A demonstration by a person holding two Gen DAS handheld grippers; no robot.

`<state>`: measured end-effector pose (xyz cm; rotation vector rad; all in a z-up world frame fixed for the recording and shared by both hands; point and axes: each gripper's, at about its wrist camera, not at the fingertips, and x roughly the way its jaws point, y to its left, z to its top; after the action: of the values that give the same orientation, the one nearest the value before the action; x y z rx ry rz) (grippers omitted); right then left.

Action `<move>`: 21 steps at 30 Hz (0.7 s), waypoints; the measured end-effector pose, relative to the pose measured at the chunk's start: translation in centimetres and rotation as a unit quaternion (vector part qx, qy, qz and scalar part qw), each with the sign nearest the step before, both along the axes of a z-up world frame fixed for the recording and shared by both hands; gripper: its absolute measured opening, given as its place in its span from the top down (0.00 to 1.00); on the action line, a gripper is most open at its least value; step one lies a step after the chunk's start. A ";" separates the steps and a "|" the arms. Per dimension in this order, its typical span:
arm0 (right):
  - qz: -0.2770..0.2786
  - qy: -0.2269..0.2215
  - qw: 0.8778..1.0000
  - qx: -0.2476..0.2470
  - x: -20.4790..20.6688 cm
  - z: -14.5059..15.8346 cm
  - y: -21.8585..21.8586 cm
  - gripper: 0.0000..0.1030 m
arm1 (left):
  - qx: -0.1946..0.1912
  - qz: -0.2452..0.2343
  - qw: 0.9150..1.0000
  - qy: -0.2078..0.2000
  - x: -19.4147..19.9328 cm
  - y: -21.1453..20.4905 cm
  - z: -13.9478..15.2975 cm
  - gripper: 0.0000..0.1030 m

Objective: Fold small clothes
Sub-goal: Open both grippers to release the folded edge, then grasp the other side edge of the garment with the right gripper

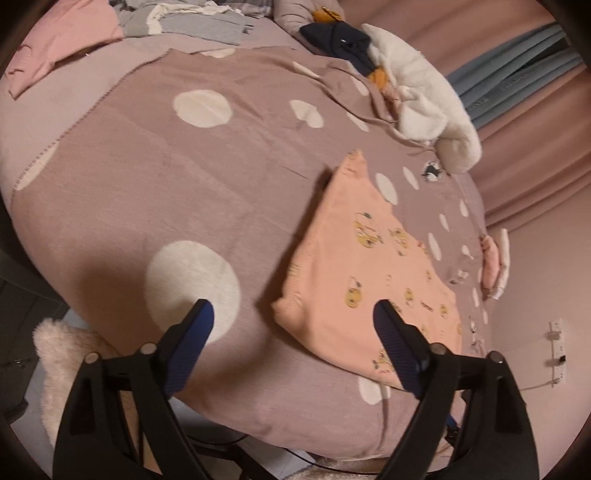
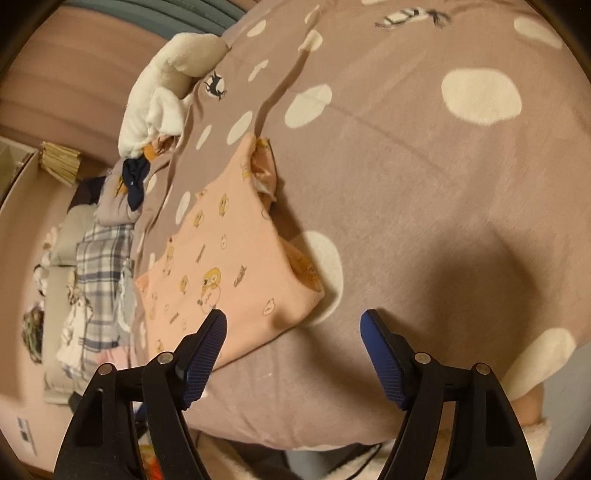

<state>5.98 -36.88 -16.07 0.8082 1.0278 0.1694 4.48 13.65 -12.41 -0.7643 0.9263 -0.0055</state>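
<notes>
A small peach garment (image 1: 369, 273) with yellow cartoon prints lies folded on the mauve dotted blanket (image 1: 166, 177). It also shows in the right wrist view (image 2: 225, 251), with a folded edge facing right. My left gripper (image 1: 293, 314) is open and empty, hovering just above the garment's near left corner. My right gripper (image 2: 293, 323) is open and empty, its left finger over the garment's near edge.
A white fluffy garment (image 1: 424, 96) and a dark navy piece (image 1: 343, 40) lie at the blanket's far right. Grey and pink clothes (image 1: 192, 22) are heaped at the back. A plaid pile (image 2: 103, 280) lies left of the peach garment. Curtains (image 1: 517, 92) hang beyond the bed.
</notes>
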 end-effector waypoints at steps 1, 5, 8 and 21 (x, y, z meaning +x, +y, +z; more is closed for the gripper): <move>0.002 0.001 1.000 0.011 0.0 -0.2 0.1 0.25 | -0.006 -0.005 1.000 -0.004 0.0 -0.2 0.0 0.09; 0.009 0.004 0.999 0.052 0.3 -1.2 0.7 0.24 | 0.003 -0.014 0.999 -0.040 -0.3 -1.2 1.0 0.01; 0.009 -0.001 0.997 0.076 0.7 -1.6 1.1 0.24 | 0.025 -0.038 0.997 -0.059 -0.2 -2.3 1.8 0.01; -0.028 -0.044 0.984 0.171 3.2 -3.0 1.6 0.19 | 0.080 -0.056 0.993 -0.060 1.3 -3.7 1.4 0.01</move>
<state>9.21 -35.25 -19.07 1.1286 0.9025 0.3377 5.77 9.99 -11.00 -0.5561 0.8440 -0.0741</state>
